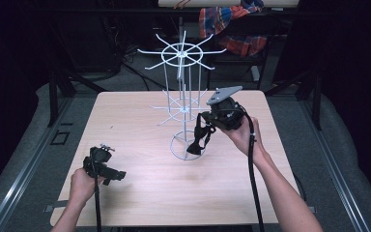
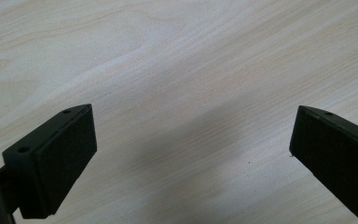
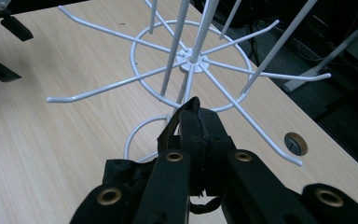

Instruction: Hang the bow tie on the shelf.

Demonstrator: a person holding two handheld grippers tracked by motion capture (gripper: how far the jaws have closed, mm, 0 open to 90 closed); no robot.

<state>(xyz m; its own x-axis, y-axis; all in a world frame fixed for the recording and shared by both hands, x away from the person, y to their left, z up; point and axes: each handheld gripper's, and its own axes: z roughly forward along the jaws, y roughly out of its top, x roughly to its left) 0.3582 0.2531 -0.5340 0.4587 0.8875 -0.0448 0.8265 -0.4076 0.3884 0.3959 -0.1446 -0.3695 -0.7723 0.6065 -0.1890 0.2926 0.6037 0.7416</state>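
Rack [image 1: 184,104]: one white wire stand, two tiers of spoke hooks, ring base, near the tabletop's [image 1: 140,193] middle toward the far edge. One tabletop, light wood. Two grippers. Right gripper [image 1: 196,143] clamped on one black strap item [image 1: 195,145], held at the rack's ring base. Left gripper [image 1: 116,176] near the tabletop's front-left corner, jaws wide, nothing between them. One checked cloth [image 1: 232,21] behind the table.
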